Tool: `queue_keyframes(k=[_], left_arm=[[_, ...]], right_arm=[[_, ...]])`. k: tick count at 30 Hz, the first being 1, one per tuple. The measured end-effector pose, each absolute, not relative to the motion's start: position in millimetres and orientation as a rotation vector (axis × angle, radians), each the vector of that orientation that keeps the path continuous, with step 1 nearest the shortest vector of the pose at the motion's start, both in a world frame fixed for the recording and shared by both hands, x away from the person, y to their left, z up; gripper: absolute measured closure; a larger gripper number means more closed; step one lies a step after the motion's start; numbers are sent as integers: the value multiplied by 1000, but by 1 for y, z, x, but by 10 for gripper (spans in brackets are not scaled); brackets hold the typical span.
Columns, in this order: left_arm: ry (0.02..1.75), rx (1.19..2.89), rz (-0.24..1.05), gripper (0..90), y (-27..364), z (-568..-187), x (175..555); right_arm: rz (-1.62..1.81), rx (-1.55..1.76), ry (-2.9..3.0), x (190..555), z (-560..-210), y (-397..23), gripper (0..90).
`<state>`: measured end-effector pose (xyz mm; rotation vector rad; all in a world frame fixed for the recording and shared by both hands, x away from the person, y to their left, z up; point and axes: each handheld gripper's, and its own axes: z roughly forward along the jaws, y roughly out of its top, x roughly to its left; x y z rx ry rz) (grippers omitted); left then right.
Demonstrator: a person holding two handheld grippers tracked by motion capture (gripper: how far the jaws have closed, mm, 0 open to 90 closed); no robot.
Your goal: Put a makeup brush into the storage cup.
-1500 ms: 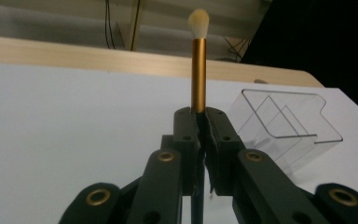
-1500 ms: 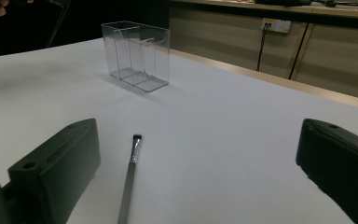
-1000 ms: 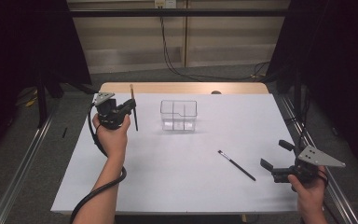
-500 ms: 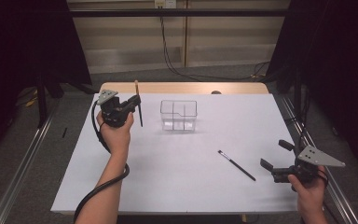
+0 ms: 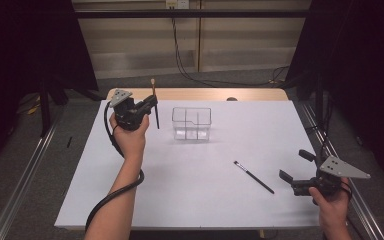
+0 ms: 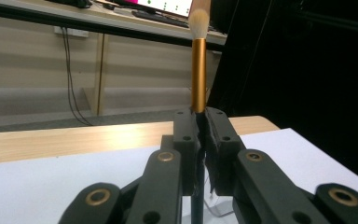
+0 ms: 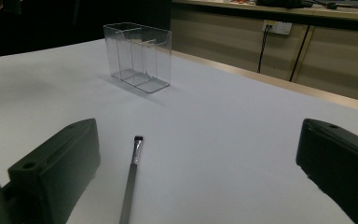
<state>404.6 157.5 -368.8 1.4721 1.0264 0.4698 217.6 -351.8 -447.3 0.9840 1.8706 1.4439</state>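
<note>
The white worktop [image 5: 190, 190] is the biggest thing here. On its far half stands a clear holder [image 5: 192, 123] with compartments, open at the top. To its left, and near it, the left tongs [image 5: 151, 106] are raised above the worktop. Their jaws are closed tight on a brush [image 5: 155, 102], which stands almost upright, with pale bristles on top and the dark handle pointing down. So the holder lies to the right of this brush and lower, and the long axis of the brush already fits a drop into the open top. I think the left hand must only carry it sideways over a compartment. The right tongs [image 5: 294, 168] rest near the right edge, jaws wide apart and empty. A second thin brush [image 5: 253, 177] lies flat just left of them.
</note>
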Motion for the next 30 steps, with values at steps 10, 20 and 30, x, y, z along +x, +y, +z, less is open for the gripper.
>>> queue_keyframes(k=[10, 20, 30], left_arm=[[1012, 1468, 466, 838, 149, -365, 413], [994, 1447, 465, 838, 141, -361, 419], [975, 1415, 462, 838, 134, -353, 424]], right_arm=[[1441, 978, 1880, 218, -448, -351, 0], [1444, 979, 1881, 219, -448, -351, 0], [1442, 981, 1880, 219, -448, -351, 0]])
